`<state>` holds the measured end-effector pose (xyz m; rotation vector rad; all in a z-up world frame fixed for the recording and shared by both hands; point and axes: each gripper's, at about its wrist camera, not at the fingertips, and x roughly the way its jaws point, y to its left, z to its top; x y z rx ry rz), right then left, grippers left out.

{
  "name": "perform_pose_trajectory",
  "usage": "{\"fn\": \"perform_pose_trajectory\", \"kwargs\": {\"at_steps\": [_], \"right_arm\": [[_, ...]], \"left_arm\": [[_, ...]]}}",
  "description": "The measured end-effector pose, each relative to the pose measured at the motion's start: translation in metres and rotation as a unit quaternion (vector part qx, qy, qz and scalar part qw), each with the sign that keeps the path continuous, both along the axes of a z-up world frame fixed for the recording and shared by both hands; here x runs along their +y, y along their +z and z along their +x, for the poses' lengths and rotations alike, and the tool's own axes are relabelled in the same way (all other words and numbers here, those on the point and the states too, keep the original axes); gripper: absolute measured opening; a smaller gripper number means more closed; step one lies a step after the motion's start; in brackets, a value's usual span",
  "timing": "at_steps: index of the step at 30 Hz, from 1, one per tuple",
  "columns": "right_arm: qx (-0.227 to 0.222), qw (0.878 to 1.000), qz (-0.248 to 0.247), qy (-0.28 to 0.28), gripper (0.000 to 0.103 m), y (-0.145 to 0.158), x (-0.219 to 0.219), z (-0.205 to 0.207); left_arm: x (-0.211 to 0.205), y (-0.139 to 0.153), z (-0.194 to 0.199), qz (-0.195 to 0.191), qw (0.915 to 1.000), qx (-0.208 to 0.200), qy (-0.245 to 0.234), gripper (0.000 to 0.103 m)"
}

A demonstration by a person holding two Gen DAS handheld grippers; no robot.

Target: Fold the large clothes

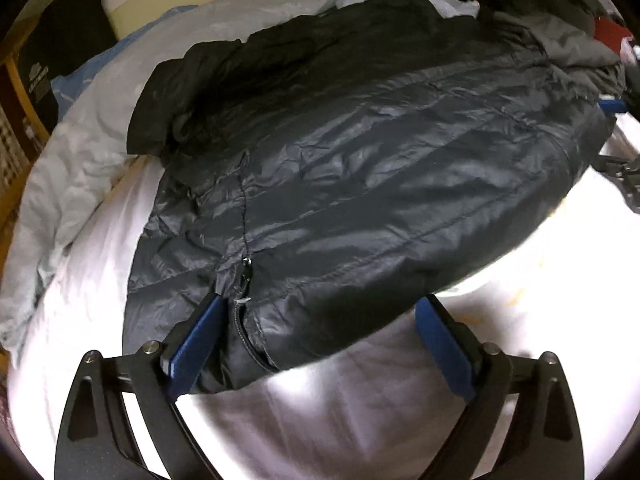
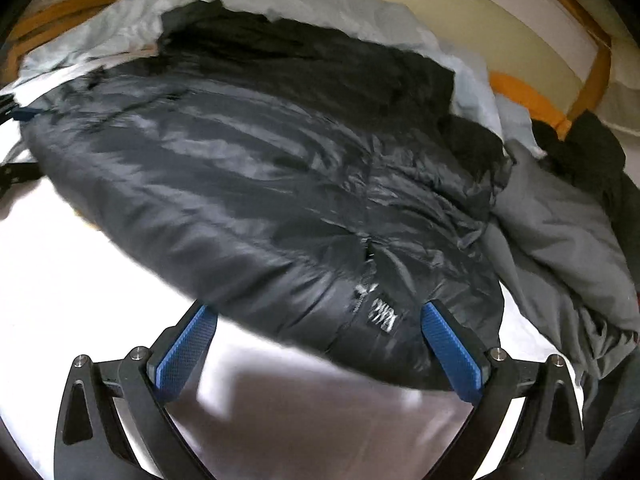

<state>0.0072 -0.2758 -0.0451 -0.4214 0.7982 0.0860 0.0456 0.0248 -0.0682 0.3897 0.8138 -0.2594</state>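
Note:
A large dark grey puffer jacket (image 1: pixel 360 168) lies spread on a white sheet; it also shows in the right wrist view (image 2: pixel 248 184). My left gripper (image 1: pixel 320 312) is open, its blue pads (image 1: pixel 196 344) straddling the jacket's near edge by the zipper (image 1: pixel 245 280). My right gripper (image 2: pixel 320 320) is open at the jacket's other near corner, beside a small label (image 2: pixel 382 314). Nothing is pinched between either pair of pads. The right gripper shows at the right edge of the left wrist view (image 1: pixel 612 106).
The white sheet (image 1: pixel 320 408) covers the bed. A pale blue-grey duvet (image 1: pixel 80 152) is bunched at the far side. A grey garment (image 2: pixel 560 224), black clothes (image 2: pixel 580 152) and an orange item (image 2: pixel 528 100) lie beside the jacket. A wooden frame (image 2: pixel 596 68) borders the bed.

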Motion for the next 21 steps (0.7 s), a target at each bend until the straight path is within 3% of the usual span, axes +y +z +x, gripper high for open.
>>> {"fn": "perform_pose_trajectory", "kwargs": {"at_steps": [3, 5, 6, 7, 8, 9, 12, 15, 17, 21], "right_arm": [[-0.009, 1.0, 0.012, -0.016, 0.103, 0.0, -0.006, 0.007], [-0.005, 1.0, 0.022, -0.013, 0.095, -0.002, -0.007, 0.01], [-0.006, 1.0, 0.028, -0.007, 0.08, -0.002, -0.006, 0.009], [-0.012, 0.999, 0.032, 0.0, 0.063, 0.0, -0.005, 0.005], [-0.019, 1.0, 0.025, -0.001, 0.056, 0.0, -0.003, 0.003], [-0.027, 1.0, 0.01, -0.007, 0.043, 0.0, -0.001, 0.001], [-0.03, 1.0, 0.002, -0.009, 0.028, 0.003, 0.0, -0.007], [-0.028, 1.0, -0.011, -0.009, 0.016, 0.015, 0.004, -0.023], [-0.032, 0.999, -0.016, 0.003, 0.016, 0.028, 0.006, -0.042], [-0.05, 0.998, -0.021, 0.011, 0.015, 0.057, 0.012, -0.084]], "left_arm": [[0.006, -0.001, 0.0, -0.013, 0.9999, -0.005, 0.01, 0.095], [0.008, 0.0, 0.001, -0.012, 0.9995, -0.012, 0.027, 0.081], [0.009, -0.001, 0.001, -0.005, 0.9989, -0.018, 0.043, 0.076], [0.009, -0.002, 0.001, 0.001, 0.9983, -0.021, 0.055, 0.065], [0.01, -0.002, 0.0, 0.009, 0.9974, -0.028, 0.066, 0.046], [0.01, -0.001, -0.002, 0.02, 0.9962, -0.038, 0.076, 0.037], [0.01, 0.003, -0.012, 0.031, 0.9962, -0.054, 0.061, 0.021], [0.019, 0.02, -0.024, 0.019, 0.9953, -0.06, 0.074, 0.017], [0.026, 0.035, -0.037, -0.005, 0.9952, -0.05, 0.083, 0.016], [0.023, 0.062, -0.079, -0.003, 0.9947, -0.04, 0.095, 0.016]]}}
